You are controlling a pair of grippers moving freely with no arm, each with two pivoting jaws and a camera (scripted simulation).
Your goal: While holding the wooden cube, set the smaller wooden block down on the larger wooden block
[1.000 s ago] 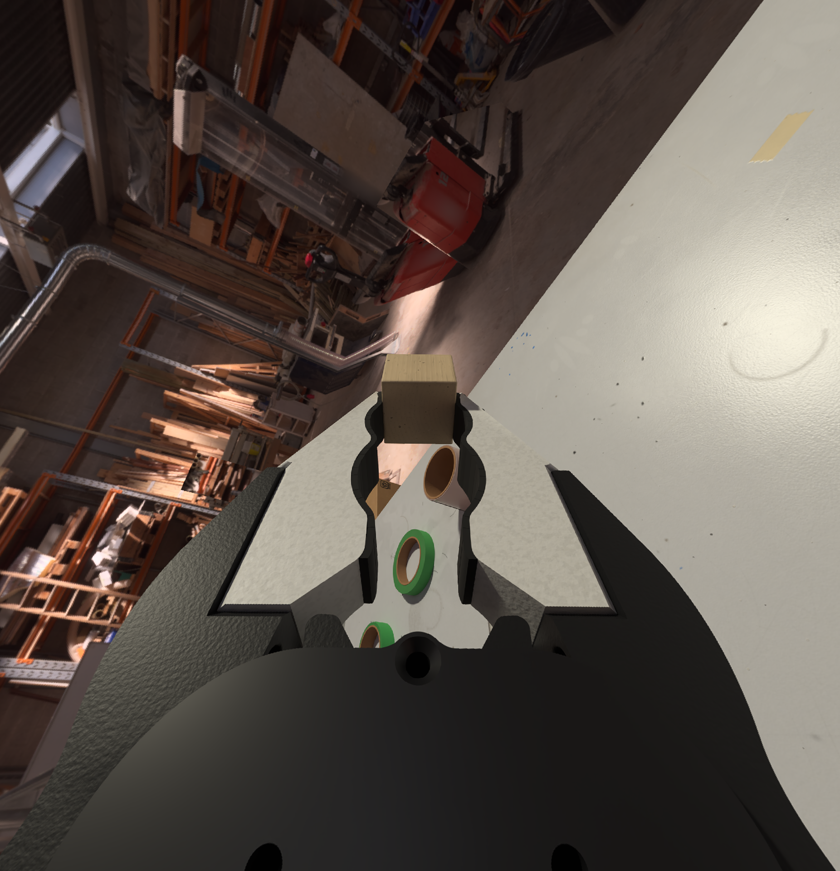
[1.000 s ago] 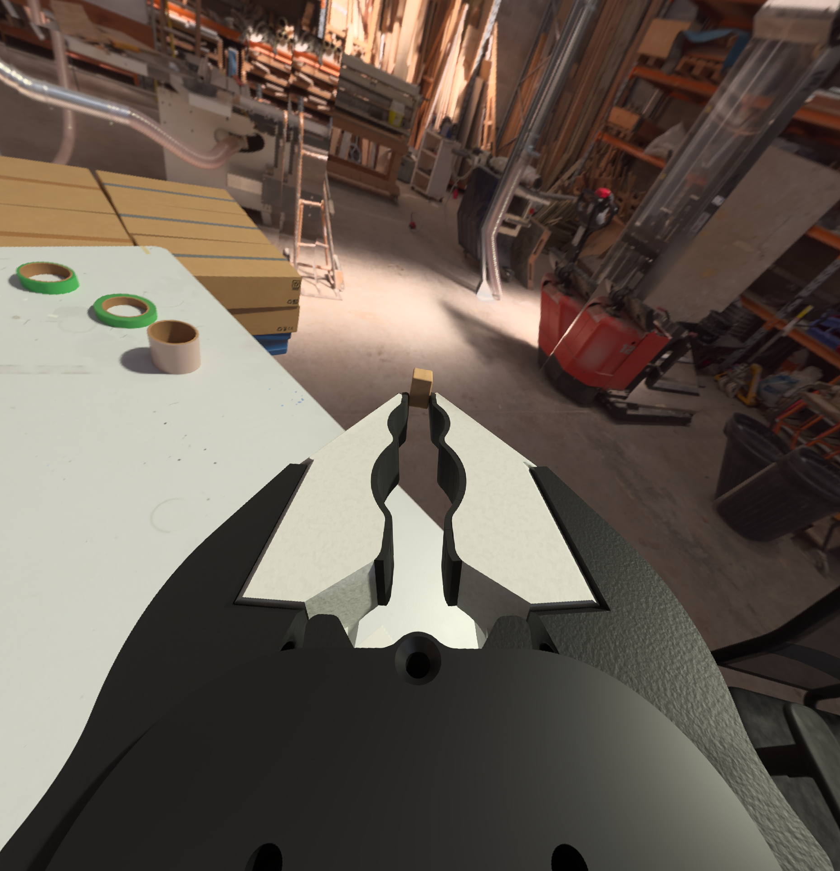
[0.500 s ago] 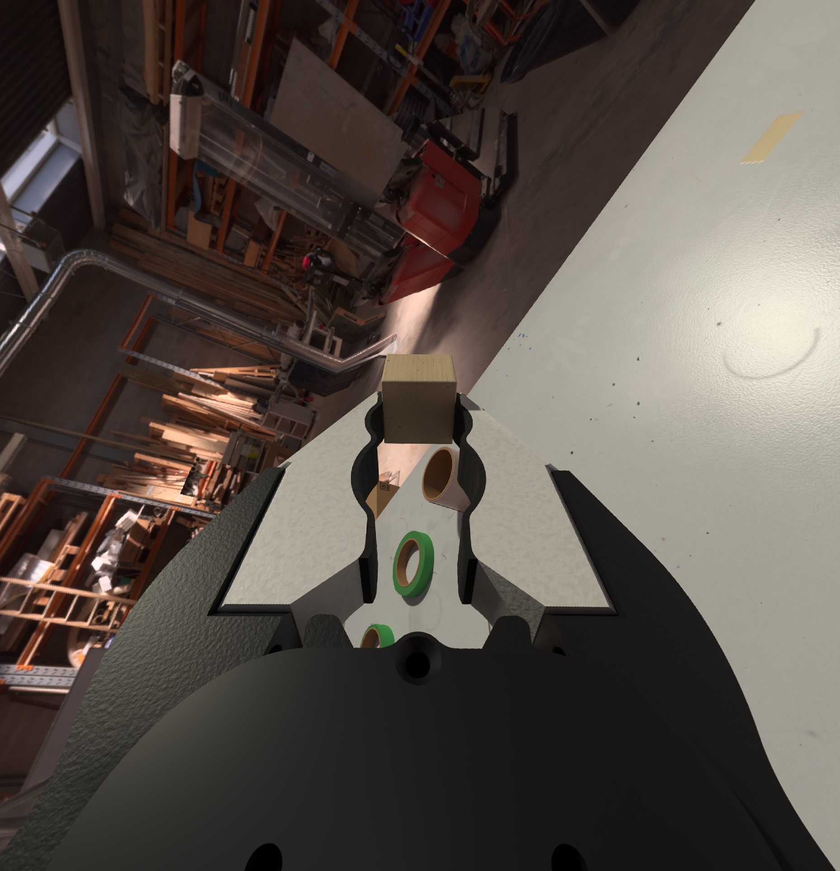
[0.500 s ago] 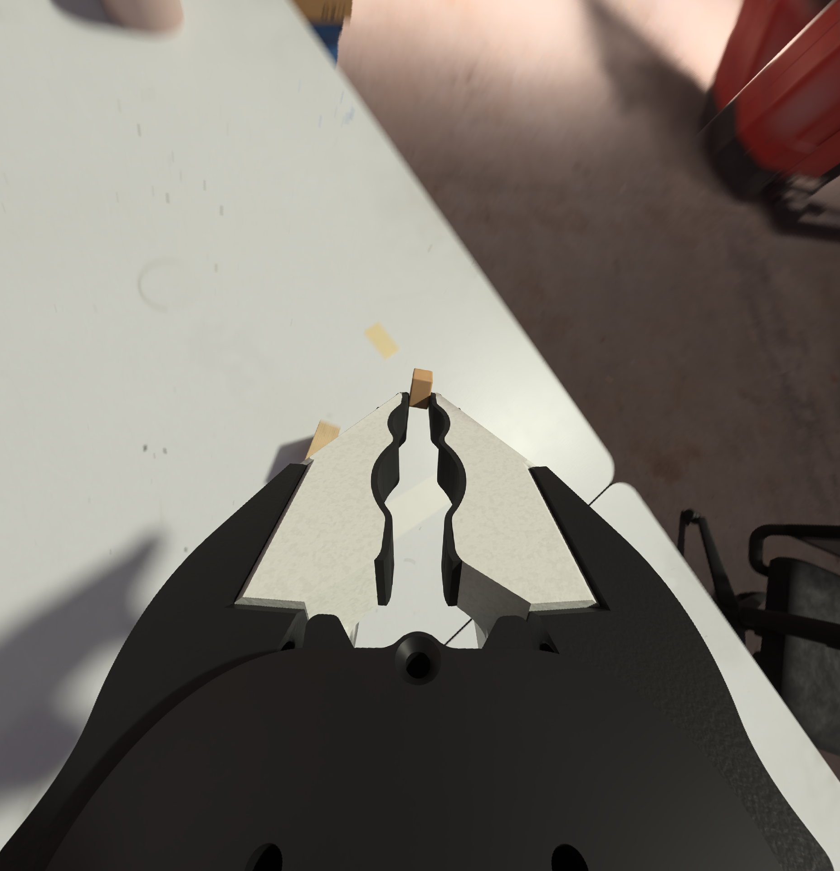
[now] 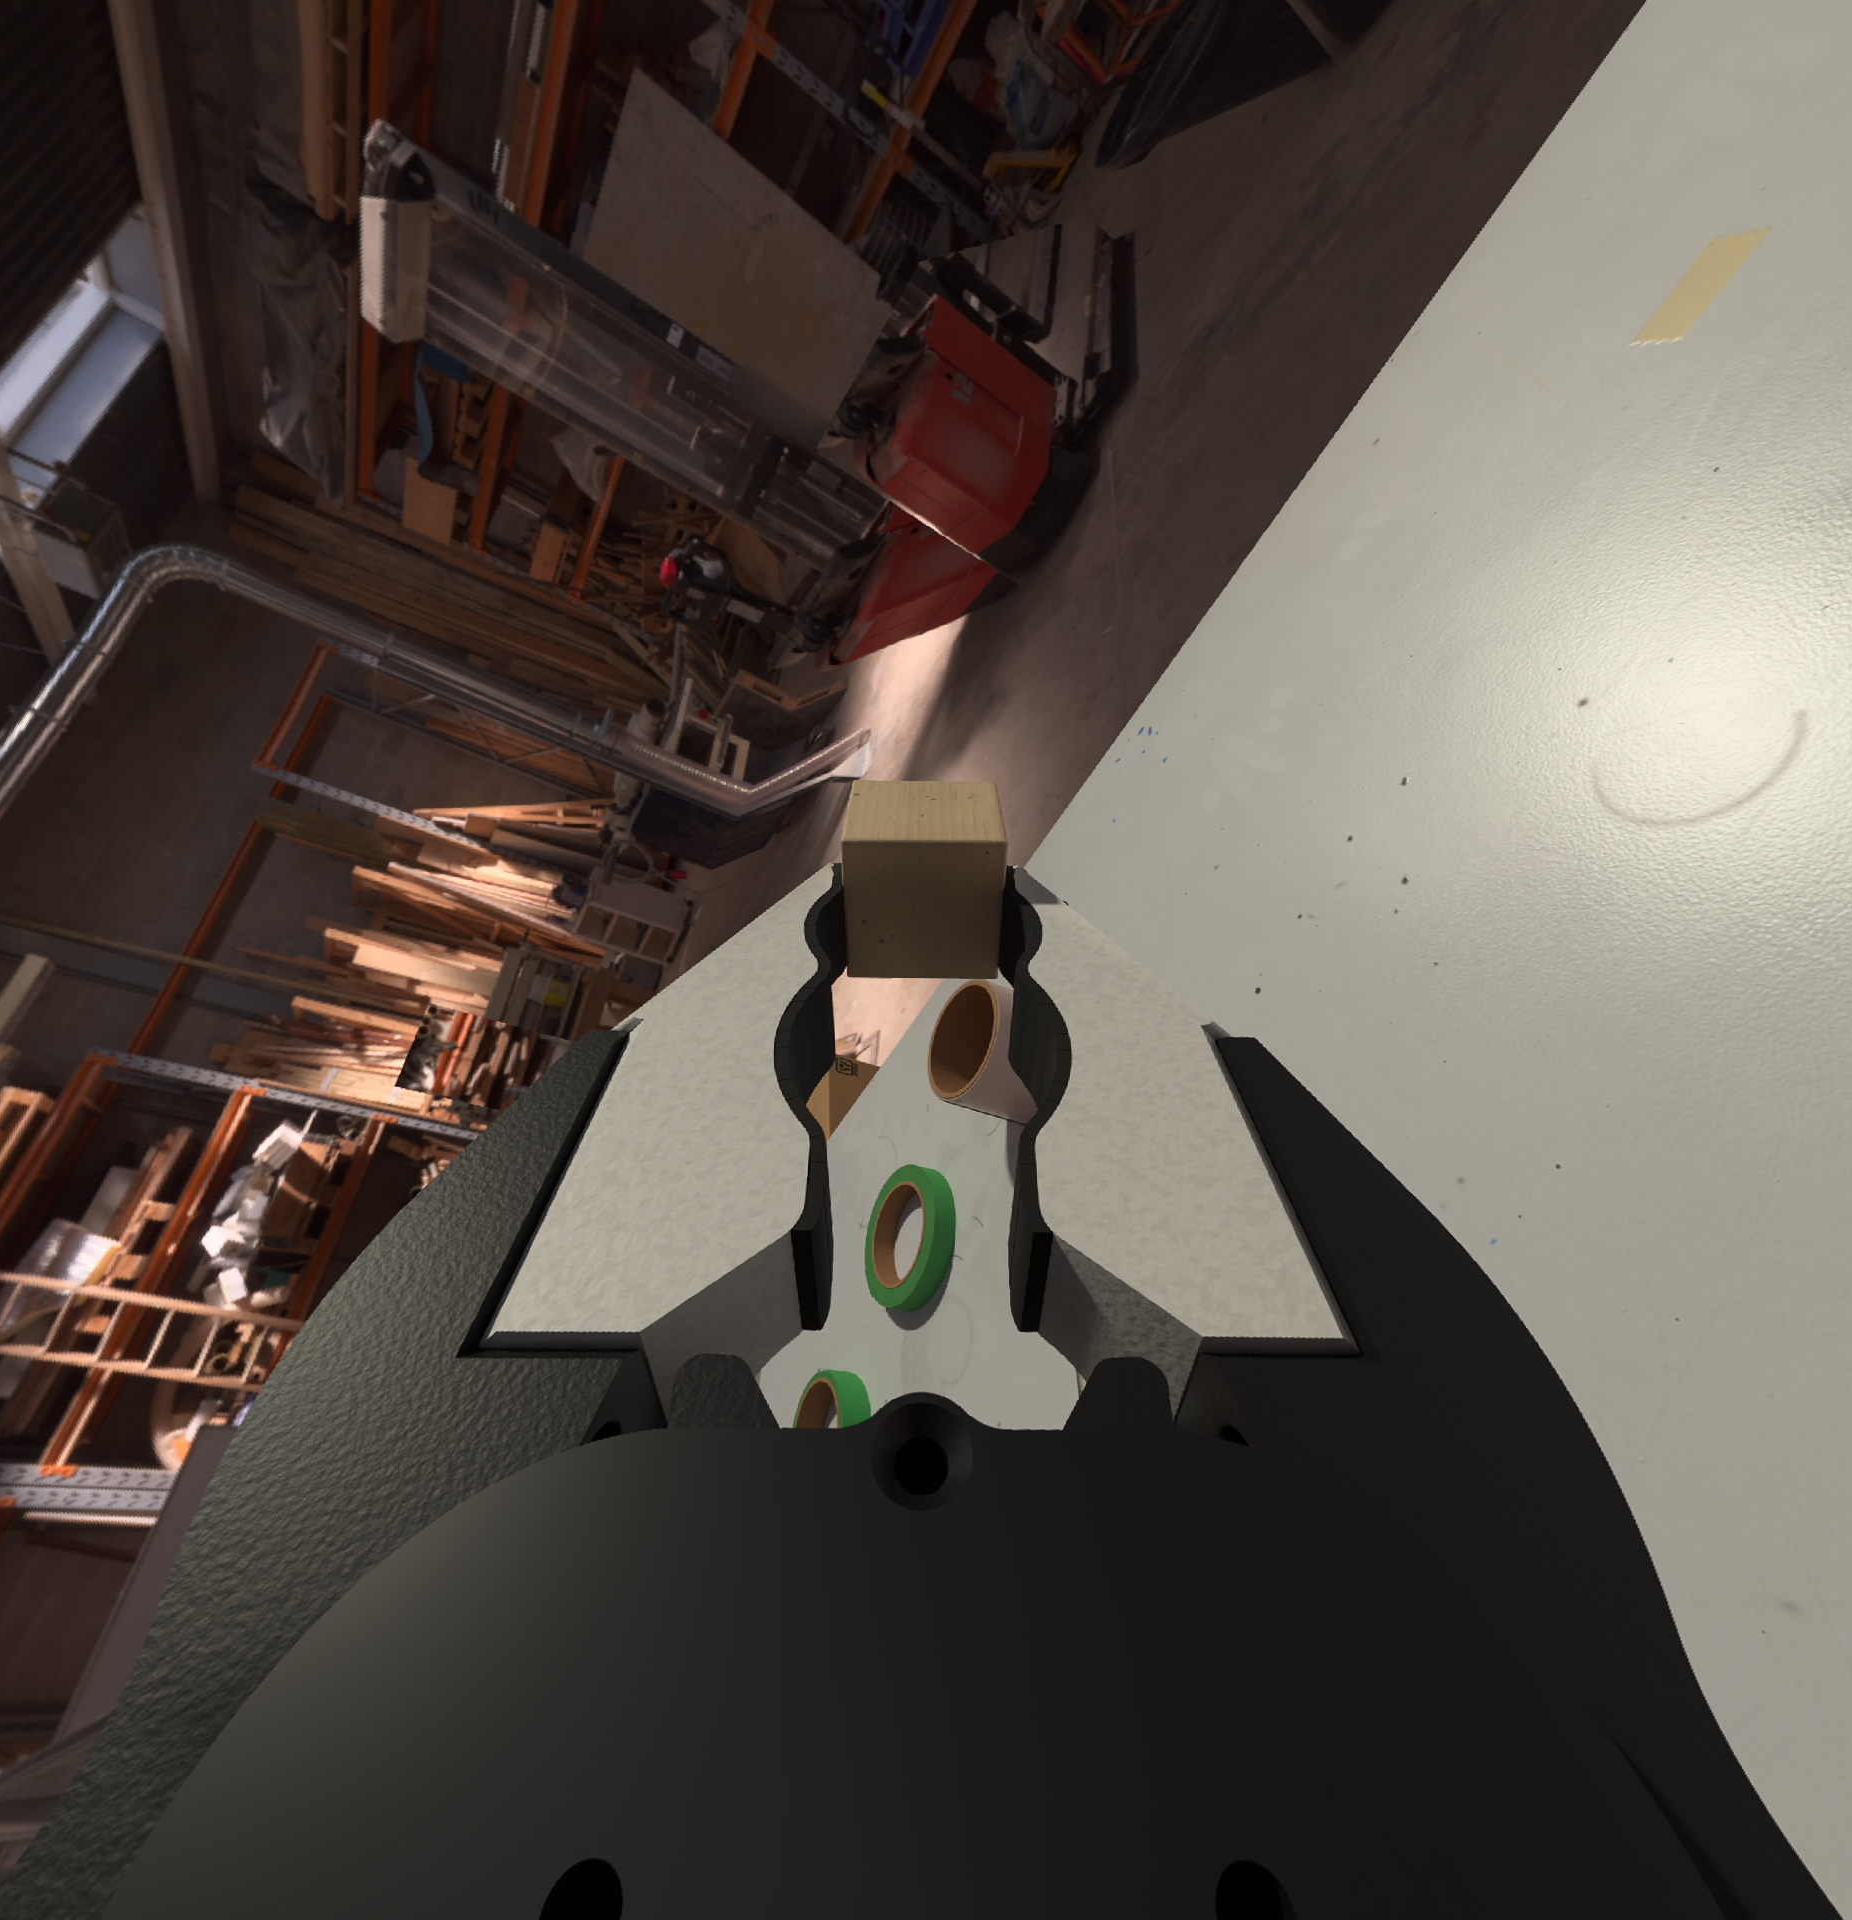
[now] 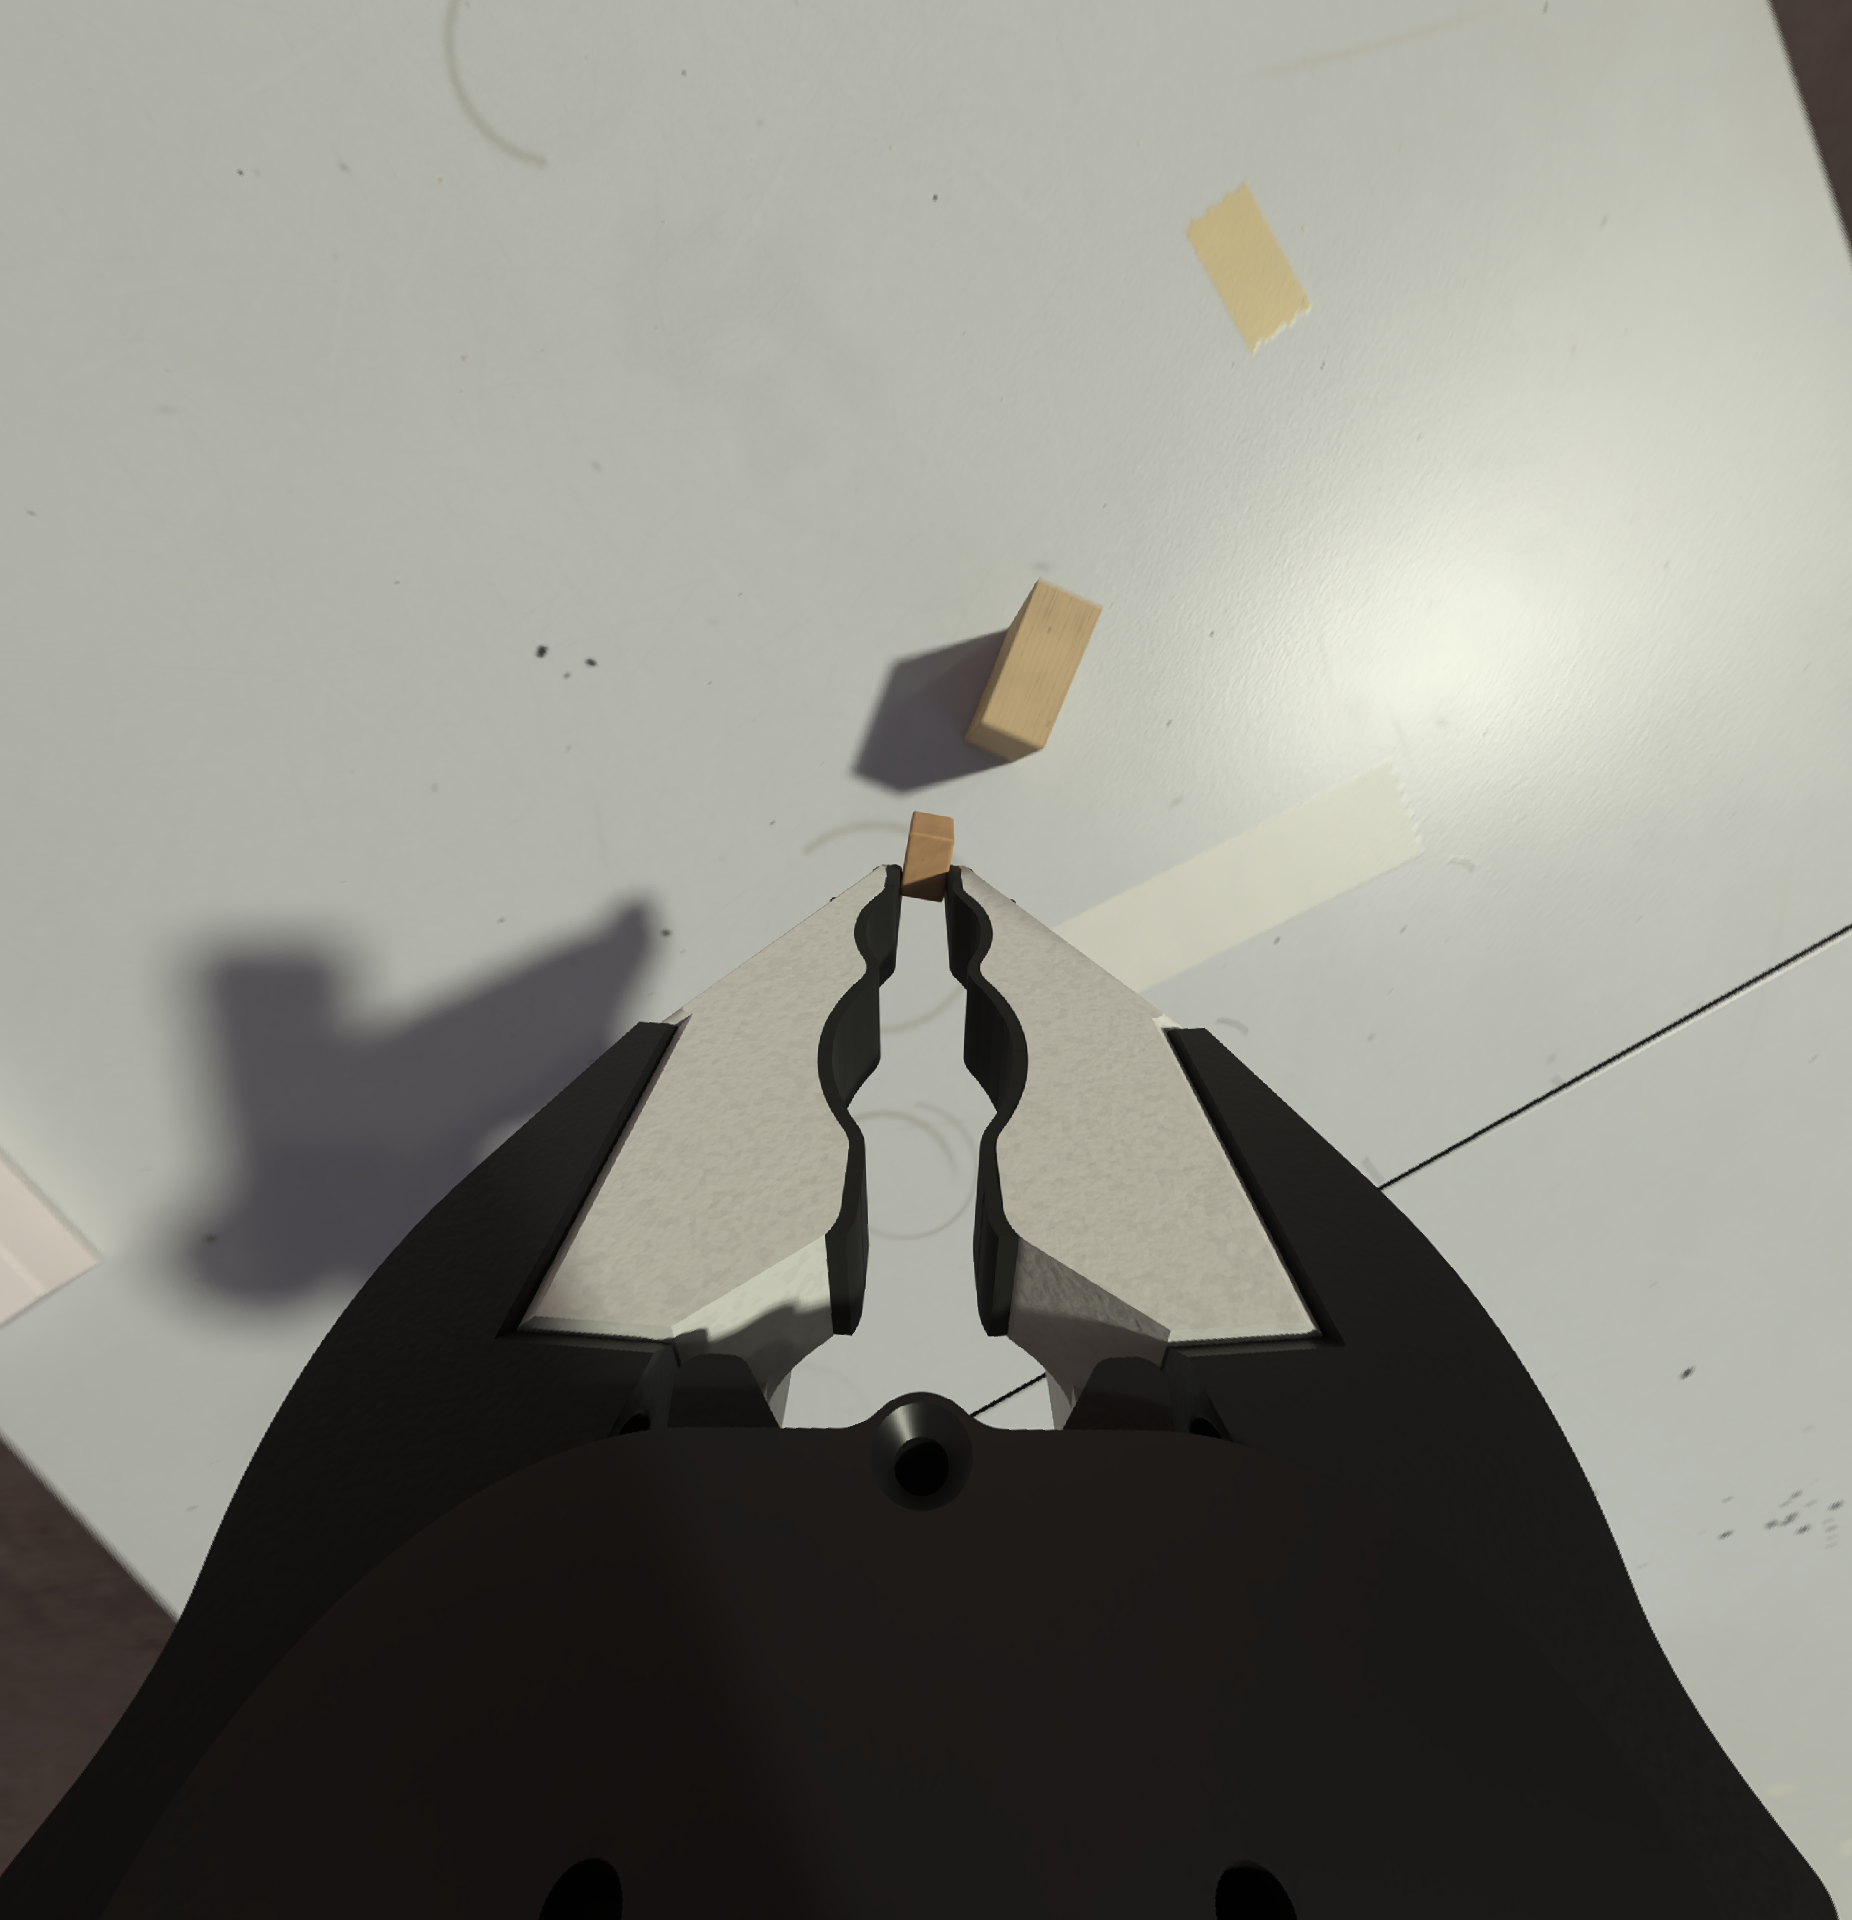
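White table (image 6: 486,468) carries larger wooden block (image 6: 1033,670), tape strips, tape rolls.

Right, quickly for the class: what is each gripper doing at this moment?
Left gripper: shut on the wooden cube.
Right gripper: shut on the smaller wooden block, above the table, short of the larger wooden block.

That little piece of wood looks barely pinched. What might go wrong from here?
Two risks stand out.

1. The right gripper holds the smaller wooden block only at its very fingertips, so it may slip or twist on the way down.

2. The larger wooden block offers a narrow top and lies askew to the fingers; a small misplacement could tip the piece off.

Meanwhile the left gripper must keep its wooden cube clamped.
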